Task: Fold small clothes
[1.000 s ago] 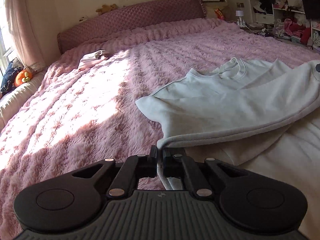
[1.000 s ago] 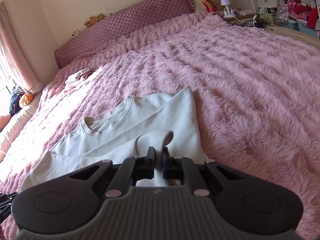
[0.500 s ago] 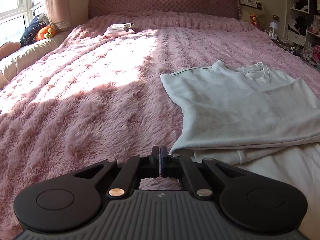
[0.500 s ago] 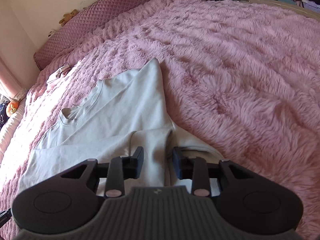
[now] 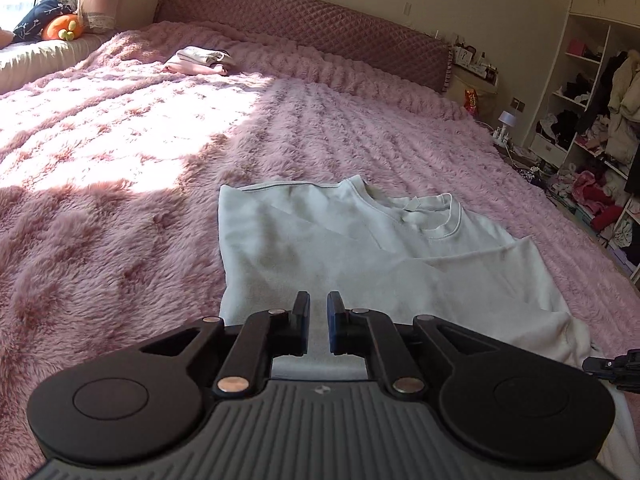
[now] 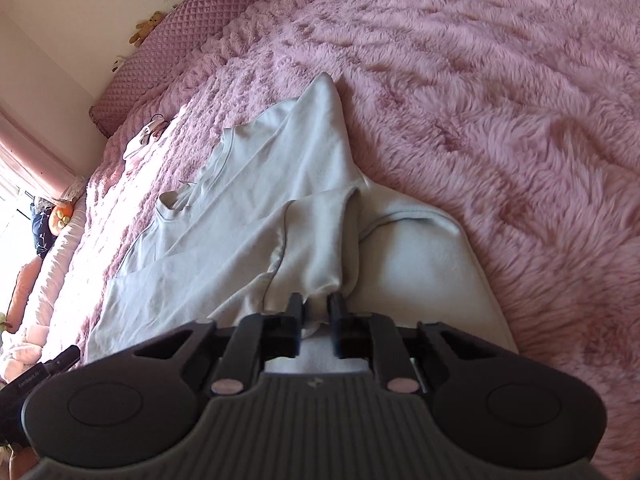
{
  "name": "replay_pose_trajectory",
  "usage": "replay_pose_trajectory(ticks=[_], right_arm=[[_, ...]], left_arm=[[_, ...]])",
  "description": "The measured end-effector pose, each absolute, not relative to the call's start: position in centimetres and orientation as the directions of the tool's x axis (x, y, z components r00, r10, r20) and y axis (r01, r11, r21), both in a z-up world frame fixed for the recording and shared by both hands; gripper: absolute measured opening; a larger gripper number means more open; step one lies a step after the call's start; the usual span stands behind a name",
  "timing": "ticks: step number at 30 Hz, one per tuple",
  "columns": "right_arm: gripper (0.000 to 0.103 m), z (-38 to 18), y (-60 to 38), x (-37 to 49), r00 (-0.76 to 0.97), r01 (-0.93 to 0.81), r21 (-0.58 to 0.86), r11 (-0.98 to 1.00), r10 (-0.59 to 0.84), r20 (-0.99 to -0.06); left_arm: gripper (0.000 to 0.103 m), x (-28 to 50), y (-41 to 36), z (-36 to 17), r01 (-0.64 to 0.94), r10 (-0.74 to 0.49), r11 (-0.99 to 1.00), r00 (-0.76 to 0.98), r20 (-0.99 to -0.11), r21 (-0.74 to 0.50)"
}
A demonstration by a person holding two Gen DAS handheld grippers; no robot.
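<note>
A pale grey-white sweatshirt (image 5: pixel 360 252) lies partly folded on the pink furry bedspread (image 5: pixel 120 152), collar toward the headboard. My left gripper (image 5: pixel 318 322) hovers over its near hem with a small gap between the fingers and nothing held. In the right wrist view the sweatshirt (image 6: pixel 248 232) has a sleeve folded across it. My right gripper (image 6: pixel 318 320) sits at the sleeve's cuff end; the jaws stand slightly apart with the cuff fabric between them. Whether they pinch it is unclear.
A small stack of folded clothes (image 5: pixel 200 60) lies near the quilted headboard (image 5: pixel 320 28). An orange plush (image 5: pixel 62 28) sits on the window seat at left. Open shelves with clothes (image 5: pixel 592 120) stand at right. The other gripper's tip (image 5: pixel 612 366) shows at the right edge.
My left gripper let go of the hem, opened slightly and swung over the shirt. My right gripper opened, then narrowed around the sleeve cuff, and moved closer to the shirt.
</note>
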State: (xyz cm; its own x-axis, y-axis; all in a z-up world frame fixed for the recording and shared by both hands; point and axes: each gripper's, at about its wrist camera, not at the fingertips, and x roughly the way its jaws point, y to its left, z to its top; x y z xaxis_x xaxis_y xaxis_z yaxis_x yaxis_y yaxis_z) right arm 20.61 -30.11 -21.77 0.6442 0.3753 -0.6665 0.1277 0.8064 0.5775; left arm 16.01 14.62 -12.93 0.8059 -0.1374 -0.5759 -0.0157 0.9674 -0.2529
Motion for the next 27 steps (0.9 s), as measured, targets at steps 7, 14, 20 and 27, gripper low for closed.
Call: replay_pose_trajectory(ticks=[7,14,20,27], right_arm=[[0.003,-20.6,-31.3,20.1,0.665,0.094,0.519,0.849,0.334,-0.667],[0.004,-23.1,-31.6,20.1,0.633,0.146,0.525,0.839,0.328,-0.701],[0.026,-20.5,-31.2,18.9,0.675,0.112,0.514,0.850,0.315,-0.667],[0.034,-18.9,-29.8,18.3,0.696,0.012,0.516,0.857,0.363,-0.619]], left_arm=[[0.011,15.8,15.0,-15.8,-0.102,-0.105,0.957,0.752,-0.651,-0.271],[0.014,15.4,15.8,-16.8,-0.139,-0.115,0.941,0.724,-0.680,-0.307],[0.025,15.2,15.1,-14.2,-0.080,-0.132,0.945,0.791,-0.598,-0.316],[0.035,18.7,16.3,-15.3,-0.175,-0.067,0.931,0.779,-0.623,-0.319]])
